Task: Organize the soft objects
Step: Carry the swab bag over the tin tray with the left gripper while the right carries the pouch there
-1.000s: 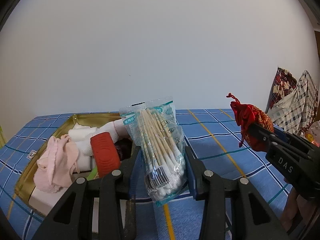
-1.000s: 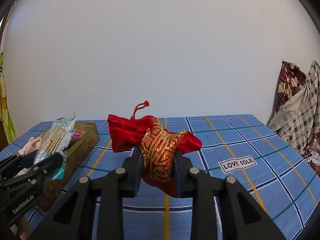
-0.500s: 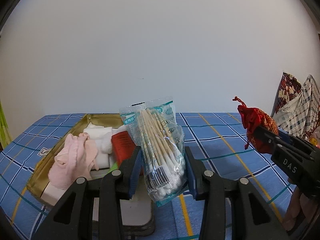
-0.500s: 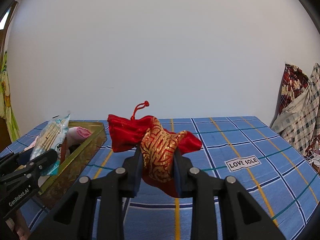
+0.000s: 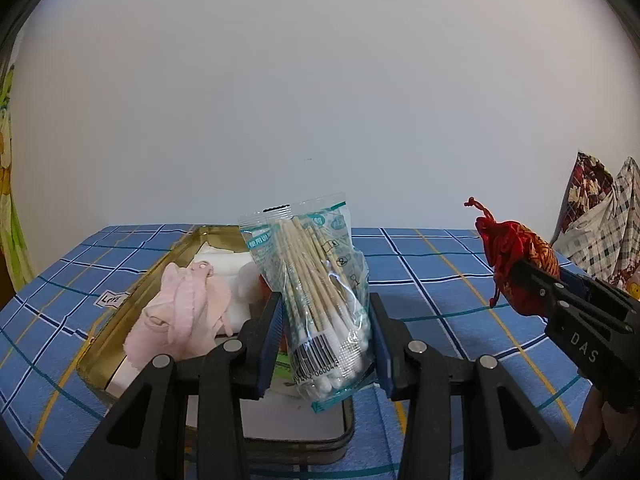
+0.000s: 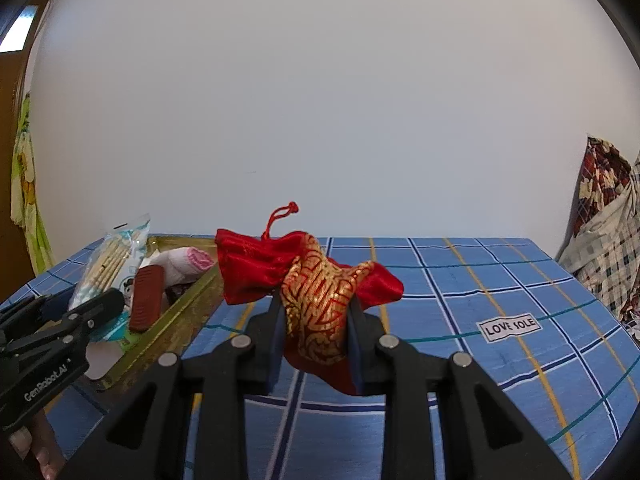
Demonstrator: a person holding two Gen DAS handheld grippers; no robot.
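1. The left tool (image 5: pixel 325 344) squeezes a clear bag of cotton swabs (image 5: pixel 316 292) between its two pads. The bag stands up tall, up in the air.
2. The bag hangs over the near end of a gold tin box (image 5: pixel 132 312). The box sits on the worktop (image 5: pixel 440 288), which has a blue checked cloth on it.
3. Inside the box lie a pink soft cloth (image 5: pixel 180 316) on the left and white folded cloths (image 5: pixel 224 264) behind it. A red ribbed thing (image 6: pixel 146 304) leans in the box near the swab bag.
4. The box is mostly full. The only bare spot is white and low, right under the bag near the front wall.
5. The right tool (image 6: pixel 316 320) is closed tight on a red and gold pouch (image 6: pixel 312 280). The pouch is held up off the cloth, and its red string (image 6: pixel 280 216) sticks up.
6. The pouch is just to the right of the box's long gold edge, not over it.
7. The two tools are side by side with a gap between them.
8. To the right of the pouch the blue cloth is wide and bare, with only a small "LOVE SOLE" label (image 6: pixel 510 326) on it.
9. At the far right edge there is a pile of checked fabric (image 6: pixel 612 240), well apart from the pouch.
10. Behind the worktop is a plain white wall (image 6: pixel 320 100).
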